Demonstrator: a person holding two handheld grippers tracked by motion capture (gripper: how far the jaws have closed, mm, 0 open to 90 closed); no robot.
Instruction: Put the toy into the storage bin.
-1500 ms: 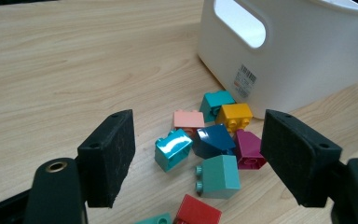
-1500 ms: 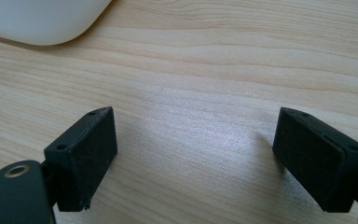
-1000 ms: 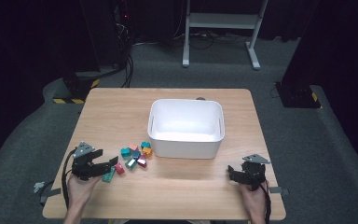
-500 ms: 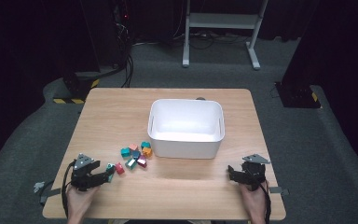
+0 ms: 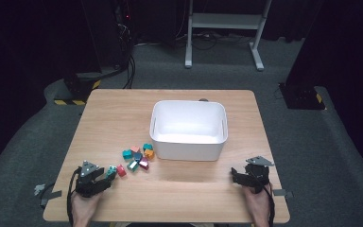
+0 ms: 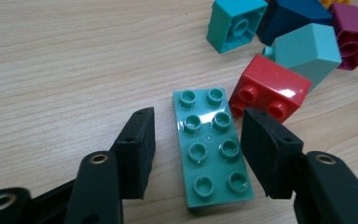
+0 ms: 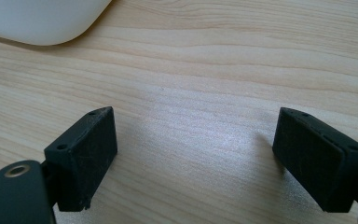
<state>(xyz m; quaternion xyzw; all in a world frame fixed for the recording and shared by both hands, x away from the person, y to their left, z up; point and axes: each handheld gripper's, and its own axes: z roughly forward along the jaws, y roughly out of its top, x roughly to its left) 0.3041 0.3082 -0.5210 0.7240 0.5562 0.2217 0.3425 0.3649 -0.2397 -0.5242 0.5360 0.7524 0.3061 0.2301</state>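
The left gripper [image 6: 198, 154] is closing around the green brick [image 6: 212, 149], pads not yet touching; the right gripper [image 7: 196, 158] is resting wide open, empty.

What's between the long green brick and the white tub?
In the high view, a heap of small bricks lies between the long green brick and the white tub, a red brick nearest.

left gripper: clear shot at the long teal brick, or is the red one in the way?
Probably yes. The left gripper already straddles the long teal brick, jaws just closing, small gaps both sides. The red brick sits just beyond the far jaw, apart.
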